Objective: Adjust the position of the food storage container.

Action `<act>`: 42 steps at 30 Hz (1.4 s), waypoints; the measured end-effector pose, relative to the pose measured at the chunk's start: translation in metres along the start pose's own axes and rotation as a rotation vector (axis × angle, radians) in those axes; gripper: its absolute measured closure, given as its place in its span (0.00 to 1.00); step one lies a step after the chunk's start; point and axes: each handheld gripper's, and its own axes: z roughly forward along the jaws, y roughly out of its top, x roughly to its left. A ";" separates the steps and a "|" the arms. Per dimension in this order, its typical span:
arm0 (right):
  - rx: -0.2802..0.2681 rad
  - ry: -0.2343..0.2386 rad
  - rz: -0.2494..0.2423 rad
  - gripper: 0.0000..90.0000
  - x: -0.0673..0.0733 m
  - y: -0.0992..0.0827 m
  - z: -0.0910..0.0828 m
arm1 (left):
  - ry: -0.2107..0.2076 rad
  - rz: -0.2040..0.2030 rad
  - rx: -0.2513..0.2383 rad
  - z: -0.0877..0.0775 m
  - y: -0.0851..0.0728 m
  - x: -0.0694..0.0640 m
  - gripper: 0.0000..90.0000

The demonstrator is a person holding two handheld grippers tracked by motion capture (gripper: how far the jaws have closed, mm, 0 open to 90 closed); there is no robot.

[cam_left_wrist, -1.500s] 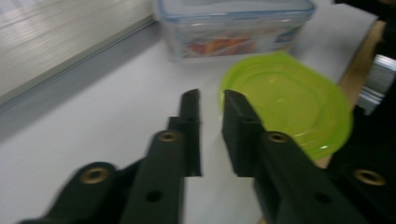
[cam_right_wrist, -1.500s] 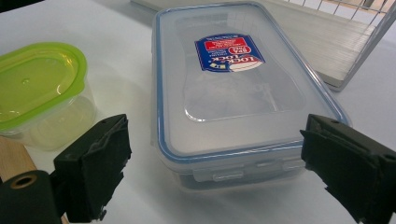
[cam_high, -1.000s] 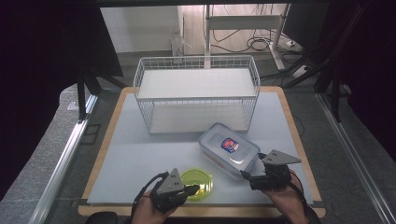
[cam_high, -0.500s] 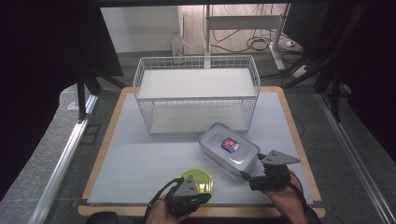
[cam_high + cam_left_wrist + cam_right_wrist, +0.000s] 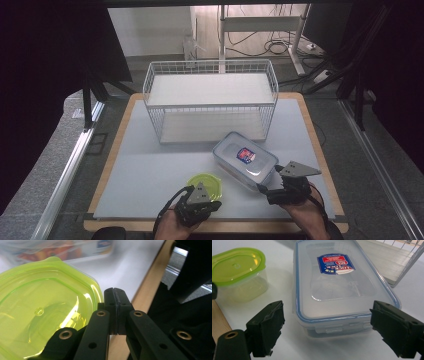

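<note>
Black hand-held gripper (image 5: 116, 312), brass-ringed screw holes

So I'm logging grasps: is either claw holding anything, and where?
Nothing is held. Left claw is shut beside the green container; right claw is open around the clear box.

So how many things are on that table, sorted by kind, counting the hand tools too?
Food containers with lids: 2, a green-lidded container and a clear rectangular container with a blue seal.
White wire baskets: 1, the wire basket.
Hand-held grippers: 2, the left gripper with jaws shut, the right gripper with jaws open.
Total: 5
</note>
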 end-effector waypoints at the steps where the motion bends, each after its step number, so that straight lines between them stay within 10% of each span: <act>1: 0.001 0.001 0.000 0.13 0.000 0.000 0.000 | 0.009 -0.004 -0.003 -0.001 0.000 0.002 1.00; 42: 0.006 0.017 0.014 0.13 -0.001 -0.003 0.004 | 0.325 -0.213 -0.032 -0.038 -0.020 0.118 1.00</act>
